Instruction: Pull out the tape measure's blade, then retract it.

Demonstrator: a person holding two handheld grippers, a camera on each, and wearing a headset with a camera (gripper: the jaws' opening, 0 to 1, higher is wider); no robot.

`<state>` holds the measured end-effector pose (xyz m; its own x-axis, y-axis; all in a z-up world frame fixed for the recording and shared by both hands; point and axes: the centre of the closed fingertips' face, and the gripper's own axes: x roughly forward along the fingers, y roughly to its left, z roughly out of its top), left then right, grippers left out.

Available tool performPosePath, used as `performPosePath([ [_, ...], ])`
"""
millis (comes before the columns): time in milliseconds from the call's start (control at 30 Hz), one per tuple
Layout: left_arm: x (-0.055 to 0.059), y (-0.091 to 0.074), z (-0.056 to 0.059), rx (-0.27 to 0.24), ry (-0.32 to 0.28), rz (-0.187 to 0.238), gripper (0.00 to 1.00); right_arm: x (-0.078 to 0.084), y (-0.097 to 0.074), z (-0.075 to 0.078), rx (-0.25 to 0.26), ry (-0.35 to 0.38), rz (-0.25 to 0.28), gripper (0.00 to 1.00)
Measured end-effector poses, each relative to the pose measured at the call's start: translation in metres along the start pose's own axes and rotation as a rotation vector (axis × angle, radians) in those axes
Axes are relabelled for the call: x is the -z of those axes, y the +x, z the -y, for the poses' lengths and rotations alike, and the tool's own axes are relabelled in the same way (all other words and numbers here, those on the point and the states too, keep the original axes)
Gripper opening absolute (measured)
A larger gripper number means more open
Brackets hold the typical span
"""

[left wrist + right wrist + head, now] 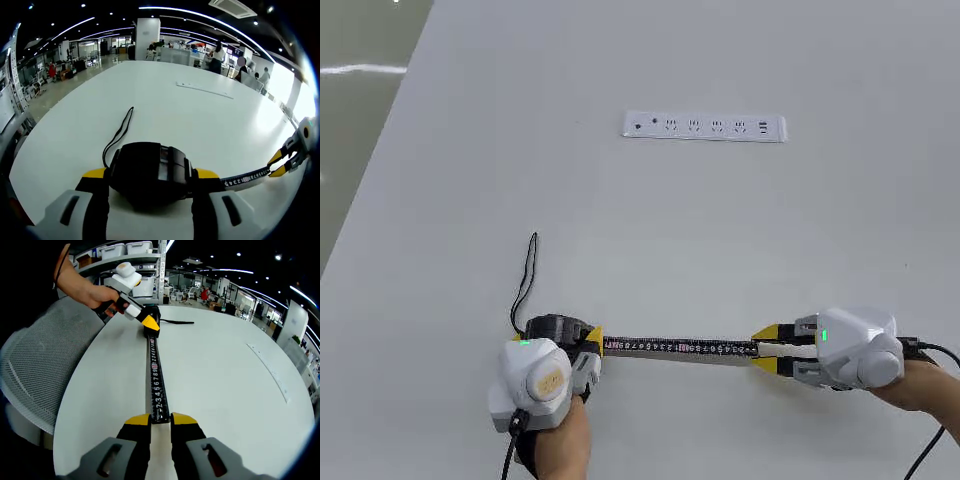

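Head view shows the tape measure's black case (556, 328) lying at the near left of the white table (620, 230), clamped between the jaws of the left gripper (584, 350); the blade (680, 347) runs out of it to the right, low along the tabletop, numbers up; its far end is pinched in the right gripper (767, 349), whose yellow-tipped jaws are closed on it, as the right gripper view confirms; the two grippers stand well apart. The case's wrist cord (525, 285) lies loose on the far side of the case; a power strip (704, 126) lies well beyond. The pull-out looks done or nearly so, though how much blade is left inside cannot be told; the retraction is not yet done, since the blade has yet to go back into the case.
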<state>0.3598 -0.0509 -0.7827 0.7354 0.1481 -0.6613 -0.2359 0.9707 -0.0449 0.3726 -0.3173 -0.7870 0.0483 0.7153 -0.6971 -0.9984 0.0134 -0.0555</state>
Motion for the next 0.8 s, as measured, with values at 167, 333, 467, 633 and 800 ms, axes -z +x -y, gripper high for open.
performPosePath([
  [167,0.0007,-0.0004,-0.0002,0.0,-0.02,0.001,0.66,-0.0011,0.0012,0.0011,0.002,0.001,0.003,0.13],
  [333,-0.0002,-0.0022,0.0004,-0.002,-0.115,0.025,0.66,-0.0017,0.0004,-0.0003,0.0,0.001,0.001,0.13],
  [467,-0.0018,-0.0043,-0.002,-0.004,-0.134,0.033,0.67,-0.0021,0.0002,-0.0017,-0.002,0.001,0.001,0.13],
  [633,-0.0005,0.0008,-0.0014,-0.007,-0.133,0.021,0.69,-0.0016,0.0001,-0.0016,-0.001,0.004,0.001,0.13],
  [800,0.002,0.0029,0.0002,-0.009,-0.158,0.004,0.67,-0.0035,-0.0013,-0.0019,0.0,0.007,0.004,0.13],
])
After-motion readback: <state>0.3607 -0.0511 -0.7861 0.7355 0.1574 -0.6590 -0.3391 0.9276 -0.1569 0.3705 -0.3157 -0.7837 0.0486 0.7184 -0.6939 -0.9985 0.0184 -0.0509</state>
